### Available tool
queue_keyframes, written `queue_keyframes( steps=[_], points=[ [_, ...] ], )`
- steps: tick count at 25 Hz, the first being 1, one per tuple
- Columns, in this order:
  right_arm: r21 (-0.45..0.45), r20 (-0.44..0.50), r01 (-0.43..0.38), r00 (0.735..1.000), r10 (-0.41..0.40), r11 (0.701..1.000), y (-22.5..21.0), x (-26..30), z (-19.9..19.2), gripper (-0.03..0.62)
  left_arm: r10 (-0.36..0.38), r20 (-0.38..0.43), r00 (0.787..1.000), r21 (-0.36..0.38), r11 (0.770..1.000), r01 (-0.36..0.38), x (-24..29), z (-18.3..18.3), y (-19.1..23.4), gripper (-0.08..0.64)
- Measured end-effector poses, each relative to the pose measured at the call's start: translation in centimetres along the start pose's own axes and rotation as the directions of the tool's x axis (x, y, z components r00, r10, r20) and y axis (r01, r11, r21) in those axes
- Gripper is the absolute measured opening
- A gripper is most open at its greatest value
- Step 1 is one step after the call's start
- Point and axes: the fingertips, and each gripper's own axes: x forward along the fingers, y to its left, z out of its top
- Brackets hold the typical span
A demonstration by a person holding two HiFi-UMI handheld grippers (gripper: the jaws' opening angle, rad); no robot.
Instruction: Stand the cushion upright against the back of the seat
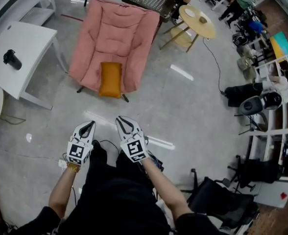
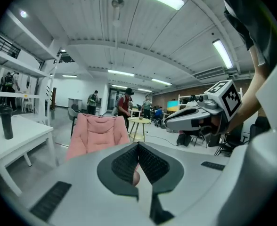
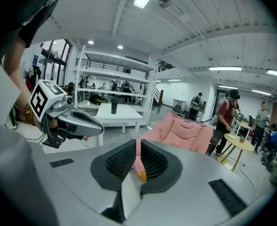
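Note:
A small orange cushion (image 1: 110, 79) lies flat on the front of the seat of a pink padded chair (image 1: 113, 35). Both grippers hover over the floor well short of the chair, side by side. My left gripper (image 1: 87, 125) is shut with nothing in it, and so is my right gripper (image 1: 123, 121). The left gripper view has the pink chair (image 2: 97, 134) ahead past the closed jaws, with the right gripper (image 2: 171, 121) off to the side. In the right gripper view the chair (image 3: 183, 132) fills the middle and a sliver of the cushion (image 3: 141, 174) shows between the jaws.
A white table (image 1: 24, 58) with a black bottle (image 1: 12, 59) stands left of the chair. A round wooden table (image 1: 197, 21) and a dark mesh panel (image 1: 149, 0) sit behind it. People stand at the back. Shelving (image 1: 281, 126) and bags line the right wall.

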Motion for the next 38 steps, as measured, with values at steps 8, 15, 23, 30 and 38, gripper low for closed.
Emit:
queue_keyframes(
  steps=[8,15,23,30,38],
  points=[
    [-0.017,-0.01,0.002,1.0,-0.002,1.0,-3.6,5.4,0.1,0.018,0.031,-0.009,0.999,0.003,1.0,-0.031,5.0,2.0,5.6,0.012],
    [-0.022,0.002,-0.071,0.997,0.071,0.997,-9.4,10.6,-2.3,0.018,0.11,-0.082,0.991,-0.048,0.992,-0.114,11.8,2.0,6.1,0.012],
    [-0.005,-0.099,-0.12,0.988,0.119,0.993,-13.2,17.7,-6.9,0.023,0.162,-0.148,0.976,-0.122,0.976,-0.18,17.3,-0.8,9.4,0.012],
    [0.12,-0.252,-0.118,0.957,0.145,0.986,-12.7,21.9,-11.1,0.186,0.06,-0.284,0.957,-0.203,0.972,-0.121,20.3,-5.6,13.4,0.014],
    [0.206,-0.394,-0.082,0.905,0.159,0.975,-12.1,26.4,-21.2,0.259,-0.055,-0.403,0.914,-0.075,0.997,0.027,26.1,-13.1,16.2,0.015]
  ],
)
